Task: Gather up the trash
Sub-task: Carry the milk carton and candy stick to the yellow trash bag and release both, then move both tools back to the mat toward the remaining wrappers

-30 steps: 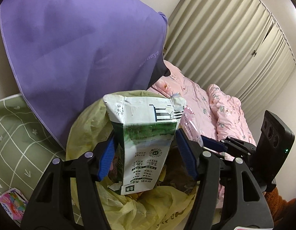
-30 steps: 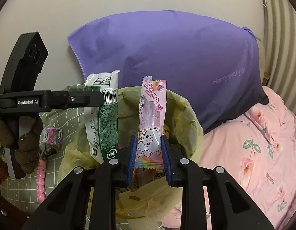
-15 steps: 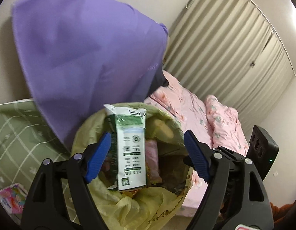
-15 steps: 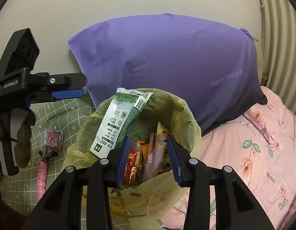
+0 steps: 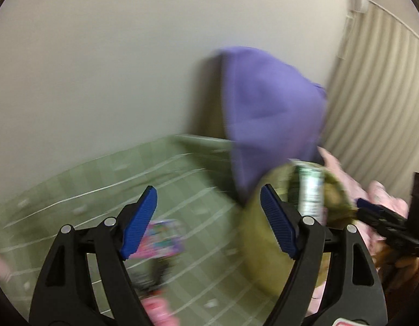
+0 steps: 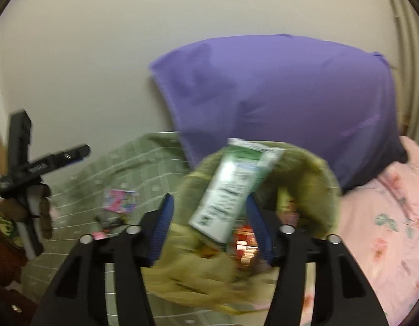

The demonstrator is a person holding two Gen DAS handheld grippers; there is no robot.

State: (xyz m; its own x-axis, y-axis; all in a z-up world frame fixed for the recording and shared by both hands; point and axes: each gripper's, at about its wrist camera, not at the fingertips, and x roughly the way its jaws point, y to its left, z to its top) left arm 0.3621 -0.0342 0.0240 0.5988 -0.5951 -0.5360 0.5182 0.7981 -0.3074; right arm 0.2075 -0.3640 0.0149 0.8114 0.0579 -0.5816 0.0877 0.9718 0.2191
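Note:
A yellow trash bag (image 6: pixel 315 174) stands open on the bed with a green-and-white carton (image 6: pixel 234 187) leaning inside it among other wrappers. My right gripper (image 6: pixel 209 198) hovers just before the bag's rim. Its jaws are opening, and the blue pads press on nothing. My left gripper (image 5: pixel 208 190) is open and empty over the green checked mat (image 5: pixel 101 190), with the trash bag (image 5: pixel 261 244) and carton (image 5: pixel 310 190) off to its right. A pink wrapper (image 5: pixel 160 236) lies on the mat just below the left fingers; the same pink wrapper (image 6: pixel 120 201) shows left of the bag.
A purple pillow (image 6: pixel 277 95) leans on the wall behind the bag. Pink floral bedding (image 6: pixel 386 231) spreads to the right. Small dark and pink scraps (image 6: pixel 109 222) lie on the mat near the wrapper. Both views are motion-blurred.
The left gripper let go of the carton, which dropped into the bag, then swung left over the mat. The right gripper released its pink wrapper into the bag and spread its jaws.

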